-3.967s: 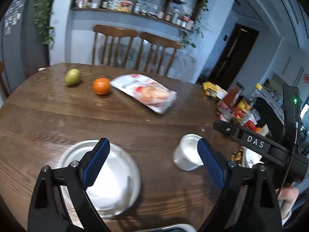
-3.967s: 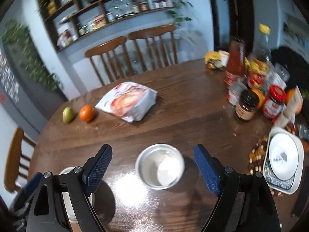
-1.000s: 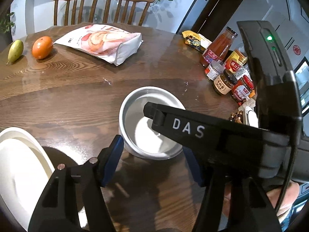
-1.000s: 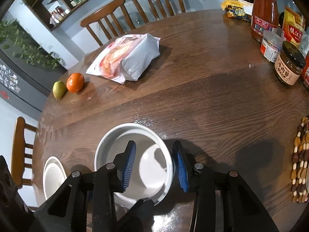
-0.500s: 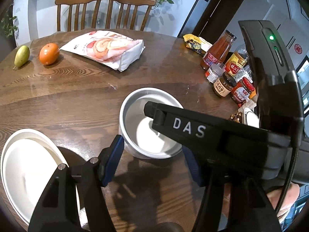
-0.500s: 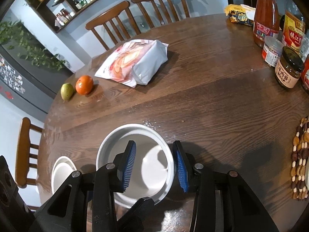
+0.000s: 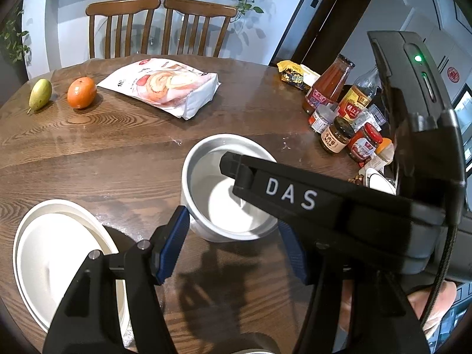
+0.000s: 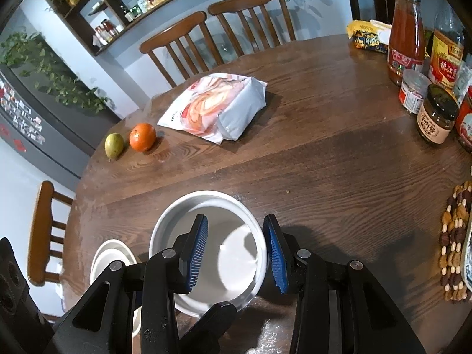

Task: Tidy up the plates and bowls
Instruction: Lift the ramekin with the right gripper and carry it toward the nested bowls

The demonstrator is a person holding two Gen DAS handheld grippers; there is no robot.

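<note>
Lifting now: the right claw point(image 8: 236, 253), clenched on the bowl's point(image 8: 233, 283) right wall, has raised it off the worktop point(image 8: 339, 159) since a second ago. Left claw point(image 7: 233, 244) hangs released beneath; the plate point(image 7: 56, 253) at left looks the likely destination.

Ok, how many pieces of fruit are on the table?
2: a green pear and an orange, side by side near the table's far left edge. Others may hide among the jars.
</note>
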